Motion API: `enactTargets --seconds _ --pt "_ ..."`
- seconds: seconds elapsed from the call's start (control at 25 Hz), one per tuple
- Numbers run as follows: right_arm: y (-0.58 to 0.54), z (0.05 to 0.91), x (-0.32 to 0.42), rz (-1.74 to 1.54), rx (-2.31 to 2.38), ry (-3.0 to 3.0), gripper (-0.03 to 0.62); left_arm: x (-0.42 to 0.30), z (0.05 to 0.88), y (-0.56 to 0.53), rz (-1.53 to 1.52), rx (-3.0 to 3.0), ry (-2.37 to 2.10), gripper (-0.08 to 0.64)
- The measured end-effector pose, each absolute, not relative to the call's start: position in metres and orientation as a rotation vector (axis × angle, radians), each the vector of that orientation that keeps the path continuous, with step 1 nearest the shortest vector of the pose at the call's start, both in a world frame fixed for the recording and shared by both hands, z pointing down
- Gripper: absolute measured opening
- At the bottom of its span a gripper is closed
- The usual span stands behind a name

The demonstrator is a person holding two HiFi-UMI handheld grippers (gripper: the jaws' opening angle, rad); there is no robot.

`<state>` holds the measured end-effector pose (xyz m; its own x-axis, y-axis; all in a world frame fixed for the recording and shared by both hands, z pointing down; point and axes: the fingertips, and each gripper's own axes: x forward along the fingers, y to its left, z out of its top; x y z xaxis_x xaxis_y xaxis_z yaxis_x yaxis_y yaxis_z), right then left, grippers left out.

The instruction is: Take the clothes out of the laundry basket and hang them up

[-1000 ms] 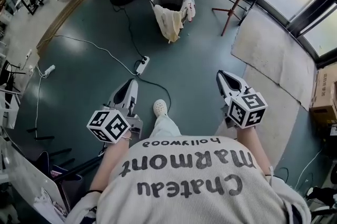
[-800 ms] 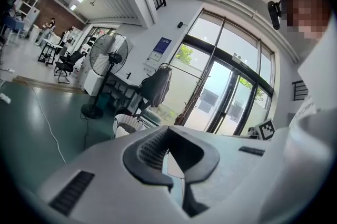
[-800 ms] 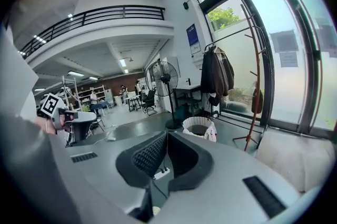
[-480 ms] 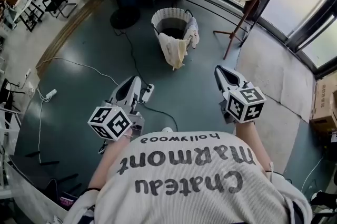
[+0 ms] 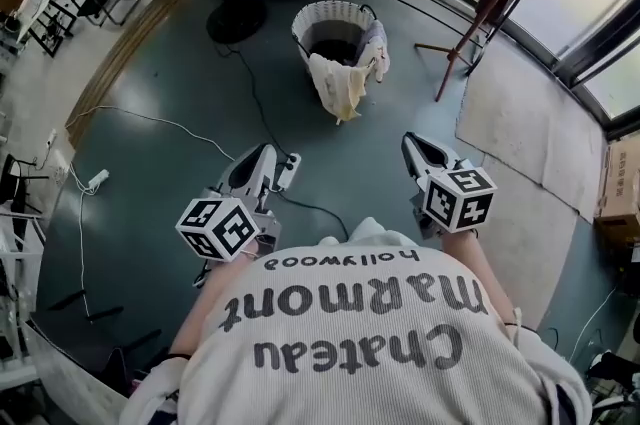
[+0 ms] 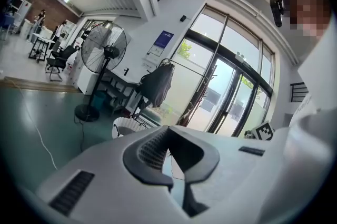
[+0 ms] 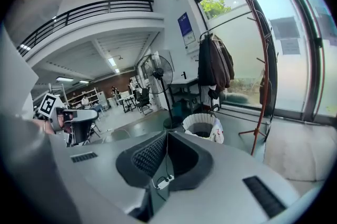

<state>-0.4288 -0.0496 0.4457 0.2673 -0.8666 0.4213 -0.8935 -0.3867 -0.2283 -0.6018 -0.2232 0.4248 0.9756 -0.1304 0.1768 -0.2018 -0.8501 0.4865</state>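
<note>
A white woven laundry basket (image 5: 337, 19) stands on the floor ahead, with a cream cloth (image 5: 340, 84) draped over its near rim and dark clothes inside. The basket (image 7: 201, 126) also shows in the right gripper view, and just above the left jaws as the basket (image 6: 125, 126). My left gripper (image 5: 264, 153) is shut and empty, held at waist height, short of the basket. My right gripper (image 5: 411, 144) is likewise shut on nothing, a little to the basket's right. A red coat stand (image 7: 263, 70) with dark clothes (image 7: 214, 65) hanging stands right of the basket.
A white power strip (image 5: 289, 169) and black cable (image 5: 252, 103) lie on the green floor between me and the basket. A standing fan (image 6: 102, 70) is at the left. A pale mat (image 5: 520, 128) covers the floor right. Glass doors close the far side.
The basket has come nearer in the head view as the person walked forward. Both grippers stayed shut and level, moving along with the body.
</note>
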Motion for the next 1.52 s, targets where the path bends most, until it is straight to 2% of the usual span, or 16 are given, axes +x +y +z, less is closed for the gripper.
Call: enactTargets --seconds 0.52,1.24,1.52 --pt "-0.120 0.481 -0.362 0.952 2.391 -1.769 0.031 -0.541 0.448 -0.280 0.243 2.555 -0.303 0.008" --pt "-0.245 0.456 -0.196 0.970 2.261 -1.997 0.031 -0.399 0.429 -0.371 0.161 2.536 -0.491 0.008" --pt "-0.284 0.510 -0.174 1.140 2.158 -2.044 0.031 -0.370 0.463 -0.401 0.215 2.530 -0.574 0.008"
